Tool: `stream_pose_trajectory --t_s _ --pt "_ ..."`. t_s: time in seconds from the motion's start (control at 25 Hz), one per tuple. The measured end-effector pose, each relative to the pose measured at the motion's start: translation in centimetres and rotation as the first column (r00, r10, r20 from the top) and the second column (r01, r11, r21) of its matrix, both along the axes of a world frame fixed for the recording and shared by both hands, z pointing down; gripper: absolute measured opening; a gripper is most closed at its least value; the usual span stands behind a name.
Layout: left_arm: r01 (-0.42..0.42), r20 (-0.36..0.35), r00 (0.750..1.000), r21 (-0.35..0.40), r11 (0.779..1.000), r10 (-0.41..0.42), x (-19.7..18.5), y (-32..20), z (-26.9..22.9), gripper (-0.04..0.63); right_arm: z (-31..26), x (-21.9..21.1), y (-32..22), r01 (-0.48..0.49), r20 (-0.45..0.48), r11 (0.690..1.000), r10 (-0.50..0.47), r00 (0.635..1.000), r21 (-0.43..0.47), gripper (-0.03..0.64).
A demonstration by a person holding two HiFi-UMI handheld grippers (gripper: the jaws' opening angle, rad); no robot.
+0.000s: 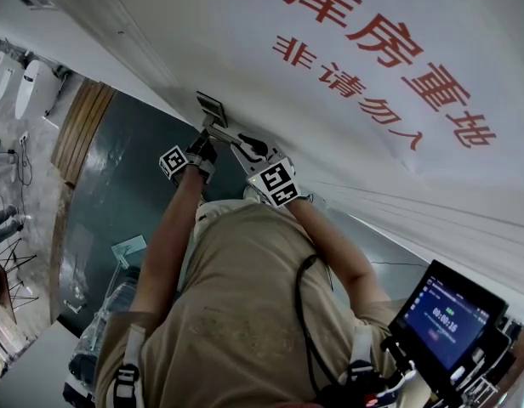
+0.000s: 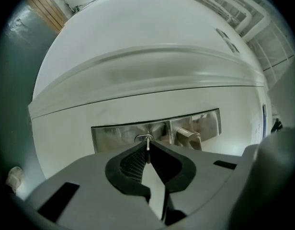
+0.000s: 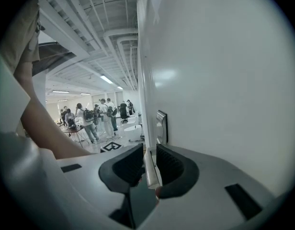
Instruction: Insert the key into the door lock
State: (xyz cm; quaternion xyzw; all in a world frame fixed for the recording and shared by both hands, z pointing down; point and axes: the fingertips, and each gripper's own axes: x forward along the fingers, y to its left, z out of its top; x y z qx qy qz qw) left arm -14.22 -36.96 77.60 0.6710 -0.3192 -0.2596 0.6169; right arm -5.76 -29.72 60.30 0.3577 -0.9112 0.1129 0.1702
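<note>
In the left gripper view a silver lock plate [image 2: 157,131] is set in the white door [image 2: 138,56], with a keyhole [image 2: 143,138] and the door handle [image 2: 188,137] beside it. My left gripper [image 2: 147,144] is shut on a thin metal key [image 2: 147,151]. The key's tip sits right at the keyhole. My right gripper [image 3: 148,152] is shut on a pale flat bar [image 3: 150,169], which appears to be the door handle lever, just in front of the lock plate [image 3: 161,127]. In the head view both grippers, left [image 1: 209,138] and right [image 1: 245,149], meet at the lock plate [image 1: 213,109].
The door carries large red printed characters [image 1: 390,58]. Several people [image 3: 97,116] stand around tables in the room beyond the door's edge. A tablet screen [image 1: 445,313] hangs at the person's side. The dark green floor [image 1: 126,194] lies below.
</note>
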Motion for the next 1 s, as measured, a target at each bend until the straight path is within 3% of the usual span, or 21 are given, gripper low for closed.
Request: stream_pose_trajectory --t_s 0.16,0.4,0.64,0.84,1.0 --pt "0.011 -0.046 0.999 0.002 1.0 -0.01 0.39 -0.22 -0.61 0.034 -0.08 0.08 -0.02 -0.003 0.002 1.0 0.003 1.0 0.003 0.087" --pt "-0.024 -0.001 1.0 0.02 1.0 0.024 0.55 -0.37 -0.71 0.034 0.22 0.45 -0.05 -0.013 -0.003 1.0 0.013 1.0 0.002 0.087" --pt "-0.016 -0.027 1.0 -0.001 1.0 0.016 0.54 -0.43 -0.49 0.034 0.16 0.54 -0.47 -0.018 -0.003 1.0 0.018 1.0 0.005 0.087" --pt "0.052 -0.136 0.989 -0.02 0.998 -0.055 0.5 -0.43 -0.53 0.034 -0.1 0.04 -0.61 -0.006 -0.011 1.0 0.006 1.0 0.004 0.087" --pt "0.06 -0.144 0.988 -0.003 0.998 -0.059 0.19 -0.56 -0.66 0.034 -0.15 -0.38 -0.8 0.009 -0.018 1.0 -0.009 1.0 0.008 0.087"
